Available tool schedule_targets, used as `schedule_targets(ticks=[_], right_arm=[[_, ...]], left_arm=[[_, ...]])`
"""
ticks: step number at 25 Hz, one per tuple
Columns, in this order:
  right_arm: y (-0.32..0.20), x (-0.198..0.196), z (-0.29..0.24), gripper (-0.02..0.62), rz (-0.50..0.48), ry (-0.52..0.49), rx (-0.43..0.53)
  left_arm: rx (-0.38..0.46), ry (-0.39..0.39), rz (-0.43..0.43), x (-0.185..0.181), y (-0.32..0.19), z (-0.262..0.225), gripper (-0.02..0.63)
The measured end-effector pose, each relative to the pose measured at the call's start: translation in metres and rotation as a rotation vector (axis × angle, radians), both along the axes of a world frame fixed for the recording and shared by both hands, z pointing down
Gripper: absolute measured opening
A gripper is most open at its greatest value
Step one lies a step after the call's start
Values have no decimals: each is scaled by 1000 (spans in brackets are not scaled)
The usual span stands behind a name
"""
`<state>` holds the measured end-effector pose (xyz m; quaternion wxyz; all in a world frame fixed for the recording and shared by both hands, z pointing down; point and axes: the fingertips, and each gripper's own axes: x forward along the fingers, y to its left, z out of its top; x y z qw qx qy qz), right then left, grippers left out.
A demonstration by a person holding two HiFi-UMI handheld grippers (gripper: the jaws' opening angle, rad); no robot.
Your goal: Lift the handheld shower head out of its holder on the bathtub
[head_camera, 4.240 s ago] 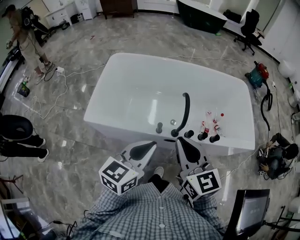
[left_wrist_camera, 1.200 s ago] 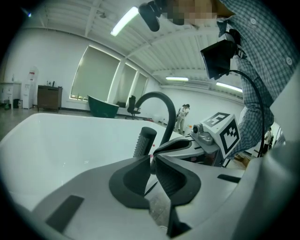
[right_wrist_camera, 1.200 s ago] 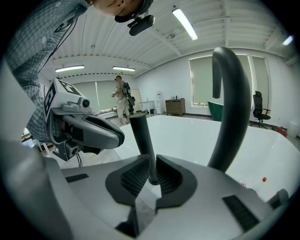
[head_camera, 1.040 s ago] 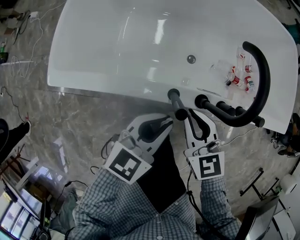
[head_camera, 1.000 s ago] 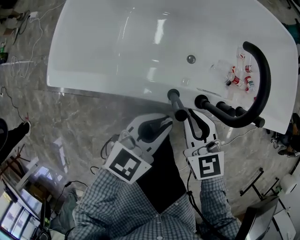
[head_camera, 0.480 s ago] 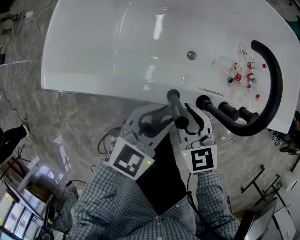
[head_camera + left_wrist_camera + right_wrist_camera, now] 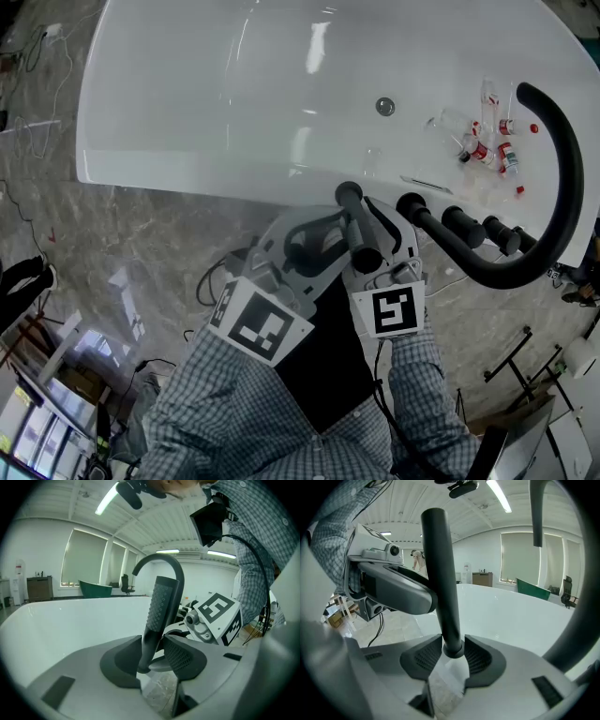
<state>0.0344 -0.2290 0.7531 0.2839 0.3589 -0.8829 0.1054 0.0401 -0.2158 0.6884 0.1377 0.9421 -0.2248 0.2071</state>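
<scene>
Two sets of tongs bracket one slim black handheld shower head (image 7: 356,228), which stands up out of its holder (image 7: 348,193) on the near rim of the white bathtub (image 7: 187,103). The left tongs (image 7: 153,658) have just been spreading and now stand released. The dimpled grip of the shower head is between their pads, close against the left one. The right tongs (image 7: 452,659) have likewise just been spreading and are released too. The smooth lower shaft is between their pads, with a sliver of gap on either side. Further right along the rim sit round black knobs (image 7: 459,225) and a tall curved black spout (image 7: 565,178). Small red-capped bottles (image 7: 480,150) lie inside the tub. The person wears a checked shirt (image 7: 281,422).
</scene>
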Motion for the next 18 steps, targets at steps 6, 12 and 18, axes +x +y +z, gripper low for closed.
schedule_targets(ticks=[6, 12, 18], right_arm=[[-6, -9, 7, 129, -17, -2, -1], [-9, -12, 13, 129, -25, 17, 1], [-13, -11, 14, 129, -12, 12, 5]], left_arm=[[12, 7, -13, 1, -4, 2, 120], [11, 12, -23, 7, -7, 4, 120], [16, 1, -26, 9, -12, 8, 118]])
